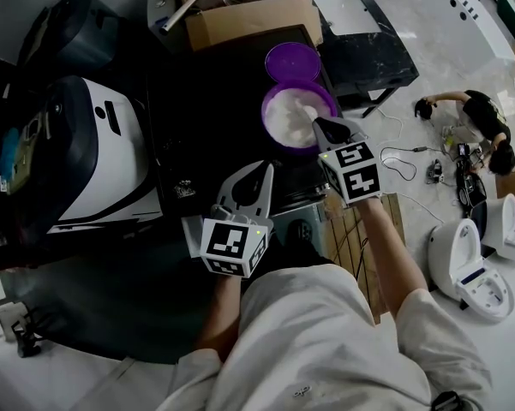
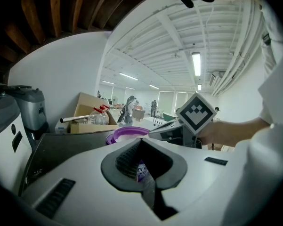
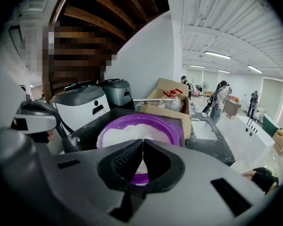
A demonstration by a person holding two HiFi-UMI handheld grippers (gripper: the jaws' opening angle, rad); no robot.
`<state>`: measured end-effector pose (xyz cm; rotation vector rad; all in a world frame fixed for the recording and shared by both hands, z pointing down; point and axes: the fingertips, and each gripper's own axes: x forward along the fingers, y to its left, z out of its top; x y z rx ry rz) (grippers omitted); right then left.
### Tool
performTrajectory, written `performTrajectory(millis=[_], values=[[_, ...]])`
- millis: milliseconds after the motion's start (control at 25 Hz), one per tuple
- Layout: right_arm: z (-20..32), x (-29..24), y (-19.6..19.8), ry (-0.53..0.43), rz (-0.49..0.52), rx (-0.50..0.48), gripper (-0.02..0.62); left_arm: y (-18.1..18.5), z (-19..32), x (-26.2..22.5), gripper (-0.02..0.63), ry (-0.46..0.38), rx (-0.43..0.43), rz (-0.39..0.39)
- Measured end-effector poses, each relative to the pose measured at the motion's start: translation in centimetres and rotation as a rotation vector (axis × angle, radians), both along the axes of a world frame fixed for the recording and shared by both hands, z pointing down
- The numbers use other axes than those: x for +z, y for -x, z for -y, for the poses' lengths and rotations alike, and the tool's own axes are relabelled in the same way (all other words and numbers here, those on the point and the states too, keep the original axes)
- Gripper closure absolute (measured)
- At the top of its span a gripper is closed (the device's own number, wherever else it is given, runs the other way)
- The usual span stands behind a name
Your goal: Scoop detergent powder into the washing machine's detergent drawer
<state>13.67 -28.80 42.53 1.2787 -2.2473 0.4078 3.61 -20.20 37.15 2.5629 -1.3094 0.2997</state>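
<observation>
A purple tub [image 1: 296, 114] full of white detergent powder stands open on the black top of the washing machine [image 1: 210, 118]. Its purple lid [image 1: 293, 61] lies just behind it. My right gripper [image 1: 319, 125] hangs over the tub's near rim, shut on the handle of a white scoop [image 1: 307, 111] whose bowl rests in the powder. In the right gripper view the tub [image 3: 136, 131] fills the middle, and a white sliver of the scoop [image 3: 141, 166] shows under the closed jaws. My left gripper [image 1: 266, 168] hovers at the machine's front edge, shut and holding nothing. The detergent drawer is not clearly visible.
A white and dark appliance [image 1: 86, 152] sits to the left of the machine. Behind the tub stands a cardboard box [image 1: 248, 15] with a plastic bottle in it. A black table [image 1: 368, 54] is at the right. A person [image 1: 484, 122] crouches on the floor near white toilets [image 1: 471, 264].
</observation>
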Motion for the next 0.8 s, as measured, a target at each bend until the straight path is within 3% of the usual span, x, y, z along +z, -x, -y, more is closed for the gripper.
performTrajectory(millis=[800], values=[[-0.3,1.5,1.8,0.110,0.078,-0.032,0.584,1.2,-0.4,0.1,0.594,-0.004,-0.018,0.002]])
